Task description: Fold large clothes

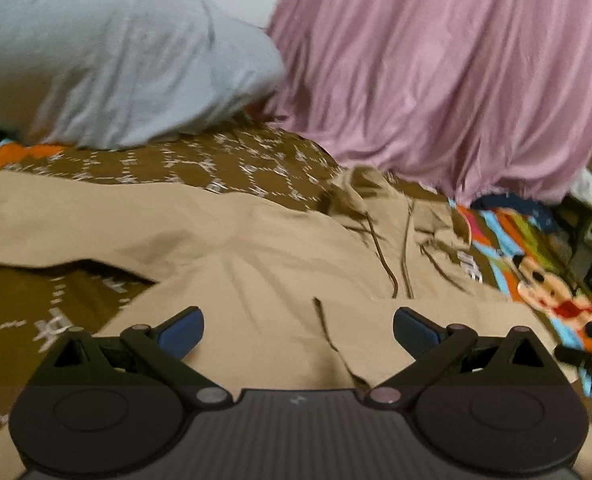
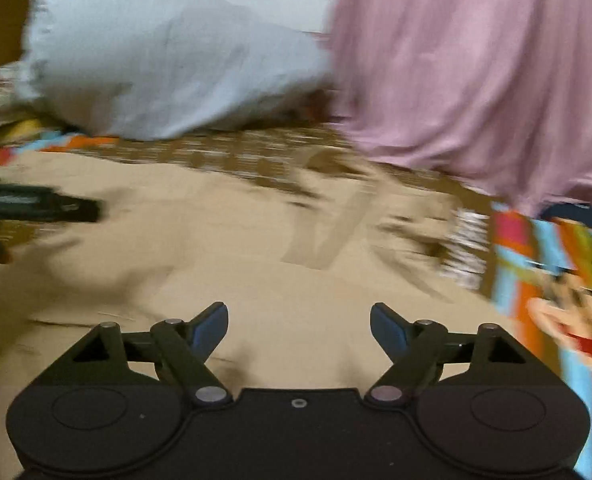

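A tan hoodie (image 1: 256, 256) with dark drawstrings lies spread on the bed, hood toward the far right, one sleeve stretched out to the left. My left gripper (image 1: 298, 330) is open and empty just above the hoodie's body. My right gripper (image 2: 299, 328) is open and empty over the same tan cloth (image 2: 216, 248); this view is blurred by motion. The left gripper shows as a dark shape (image 2: 36, 204) at the left edge of the right wrist view. The right gripper's black tip (image 1: 587, 344) shows at the right edge of the left wrist view.
A brown patterned bedspread (image 1: 168, 160) lies under the hoodie. A pale blue pillow (image 1: 120, 64) sits at the back left. A pink curtain (image 1: 447, 72) hangs at the back right. A bright cartoon-print sheet (image 1: 543, 280) runs along the right side.
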Motion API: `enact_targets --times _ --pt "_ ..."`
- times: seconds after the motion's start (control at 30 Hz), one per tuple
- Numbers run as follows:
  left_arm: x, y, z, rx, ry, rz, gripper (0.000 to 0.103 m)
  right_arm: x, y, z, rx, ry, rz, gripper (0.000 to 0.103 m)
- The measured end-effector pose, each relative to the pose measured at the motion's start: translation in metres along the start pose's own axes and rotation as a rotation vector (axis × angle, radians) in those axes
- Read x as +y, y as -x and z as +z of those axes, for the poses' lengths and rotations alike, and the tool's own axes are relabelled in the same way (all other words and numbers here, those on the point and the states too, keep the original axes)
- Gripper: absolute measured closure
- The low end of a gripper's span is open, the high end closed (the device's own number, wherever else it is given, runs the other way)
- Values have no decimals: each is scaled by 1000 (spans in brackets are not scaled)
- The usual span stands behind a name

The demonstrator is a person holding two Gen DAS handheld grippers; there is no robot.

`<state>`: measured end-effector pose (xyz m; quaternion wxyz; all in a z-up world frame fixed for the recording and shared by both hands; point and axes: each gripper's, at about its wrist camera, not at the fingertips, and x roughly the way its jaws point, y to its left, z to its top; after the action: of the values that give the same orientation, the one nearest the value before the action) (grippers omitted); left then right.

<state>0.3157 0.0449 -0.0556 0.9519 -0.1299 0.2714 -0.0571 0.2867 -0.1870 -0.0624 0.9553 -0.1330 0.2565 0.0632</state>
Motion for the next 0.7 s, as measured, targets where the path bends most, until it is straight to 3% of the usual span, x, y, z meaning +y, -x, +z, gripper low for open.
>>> enact_targets --times 0.1,0.2,0.33,0.4,0.5,0.6,0.7 --pt "-18 -25 -8 72 -79 39 1 -43 -23 -20 51 -108 -157 24" --pt "-28 -47 -21 146 -175 131 1 -73 -42 -45 99 -165 -280 24" --pt "-28 -58 -29 176 -184 165 0 -88 -66 -78 187 -242 -388 28" --pt "-27 -58 -30 177 -188 165 1 -95 -75 -93 227 -261 -390 28" --pt "-19 -45 -22 168 -150 186 1 -93 -72 -96 213 -272 -393 26" --pt "4 -13 -2 136 -60 202 1 -90 -57 -90 186 -265 -363 27" --pt "44 23 21 103 55 248 1 -82 -24 -75 123 -280 -304 17"
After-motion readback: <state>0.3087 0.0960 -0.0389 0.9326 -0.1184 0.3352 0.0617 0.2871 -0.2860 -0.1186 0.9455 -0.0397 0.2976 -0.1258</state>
